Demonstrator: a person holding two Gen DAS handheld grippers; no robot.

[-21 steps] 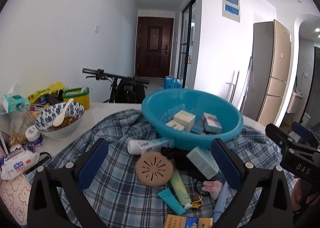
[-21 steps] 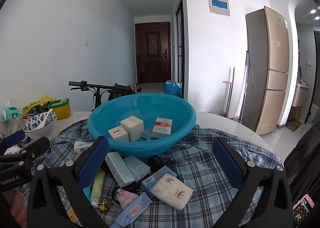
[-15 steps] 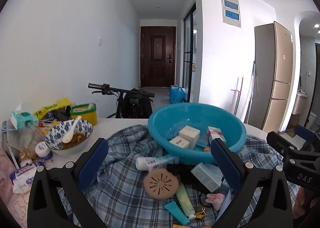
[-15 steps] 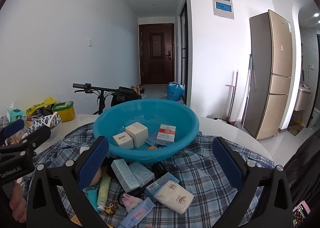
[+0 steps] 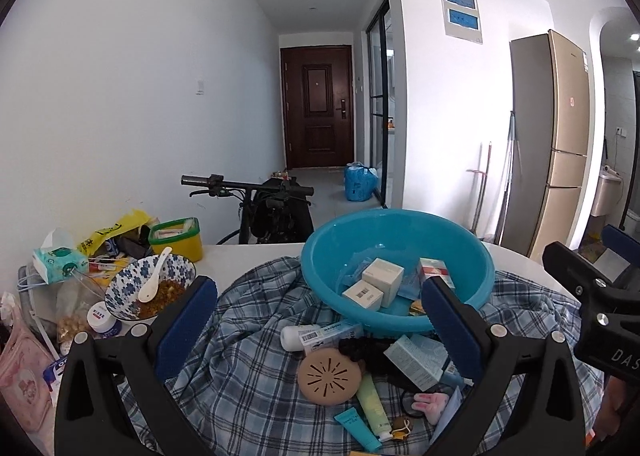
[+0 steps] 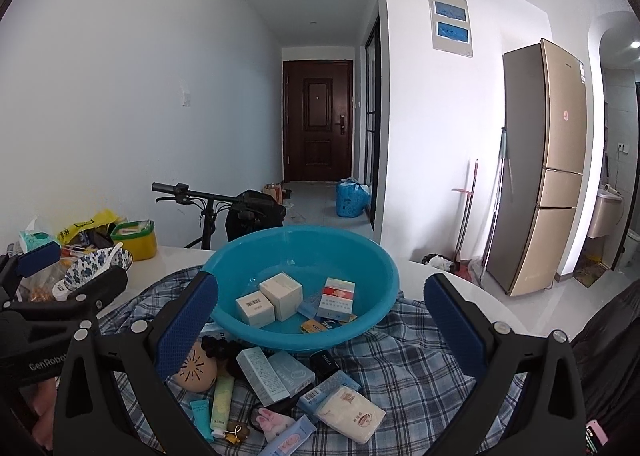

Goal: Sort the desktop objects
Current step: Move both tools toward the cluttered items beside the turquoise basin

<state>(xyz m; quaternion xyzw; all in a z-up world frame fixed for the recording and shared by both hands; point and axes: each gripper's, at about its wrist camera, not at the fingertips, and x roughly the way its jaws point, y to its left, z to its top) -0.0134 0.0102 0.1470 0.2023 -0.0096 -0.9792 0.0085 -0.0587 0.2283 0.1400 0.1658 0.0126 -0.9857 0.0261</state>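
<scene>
- Left wrist view: your left gripper (image 5: pixel 318 322) holds its jaws spread fully wide, with nothing gripped; its blue pads (image 5: pixel 188 320) hang above the plaid cloth (image 5: pixel 240 368).
- Between those jaws lie a white tube (image 5: pixel 312 335), a round tan disc (image 5: pixel 329 376), a pale teal box (image 5: pixel 416 362) and a green tube (image 5: pixel 370 404), all on the cloth.
- Just behind them sits the blue basin (image 5: pixel 320 260), holding small white boxes (image 5: pixel 382 282) and a red-and-white pack (image 5: pixel 434 268).
- Right wrist view: your right gripper (image 6: pixel 320 326) likewise stands wide open and empty, framing the same basin (image 6: pixel 384 280).
- Nearer you, a tissue pack (image 6: pixel 350 408) and a pink rabbit clip (image 6: pixel 274 420) rest on the cloth.
- At the left edge of the table (image 5: pixel 248 260), a patterned bowl (image 5: pixel 132 284) holds a white spoon (image 5: pixel 154 276); a yellow tub (image 5: pixel 176 238) stands behind it.
</scene>
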